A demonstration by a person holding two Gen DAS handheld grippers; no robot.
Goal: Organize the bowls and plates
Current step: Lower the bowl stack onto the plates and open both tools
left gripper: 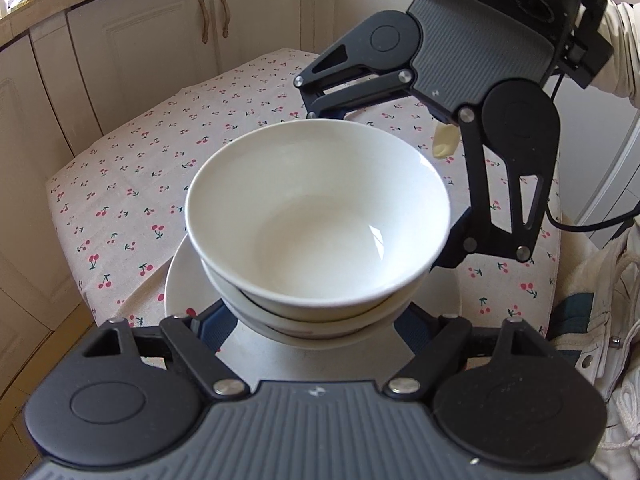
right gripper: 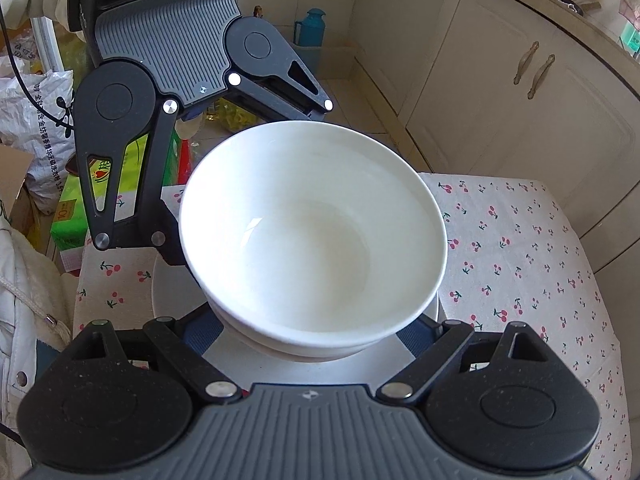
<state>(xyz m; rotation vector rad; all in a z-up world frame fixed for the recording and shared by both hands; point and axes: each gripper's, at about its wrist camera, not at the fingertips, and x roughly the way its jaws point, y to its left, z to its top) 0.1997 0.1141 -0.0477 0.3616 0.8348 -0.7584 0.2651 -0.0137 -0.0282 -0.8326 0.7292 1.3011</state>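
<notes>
On the cherry-print cloth (left gripper: 120,184) covering the tabletop sits a white plate (left gripper: 180,292), and stacked on it are two nested white bowls: the top bowl (left gripper: 316,216) sits inside a lower bowl (left gripper: 256,312), whose rim shows just beneath it. Both claws surround this stack from opposite sides. The left claw (left gripper: 316,320) is spread wide, its blue-padded fingers (left gripper: 218,326) flanking the near side of the lower bowl; whether the pads actually touch the ceramic I cannot tell. The right claw (right gripper: 316,332) is likewise spread wide around the stack on its own near side, and seen from the left wrist view it reaches in from the far right. Neither claw looks clamped on anything.

Judging by this, the wide spread suits the bowls' broad round walls, and two claws on opposite sides would steady or lift the stack evenly. Cream cabinet doors (left gripper: 160,40) stand beyond the tabletop's far edge.
</notes>
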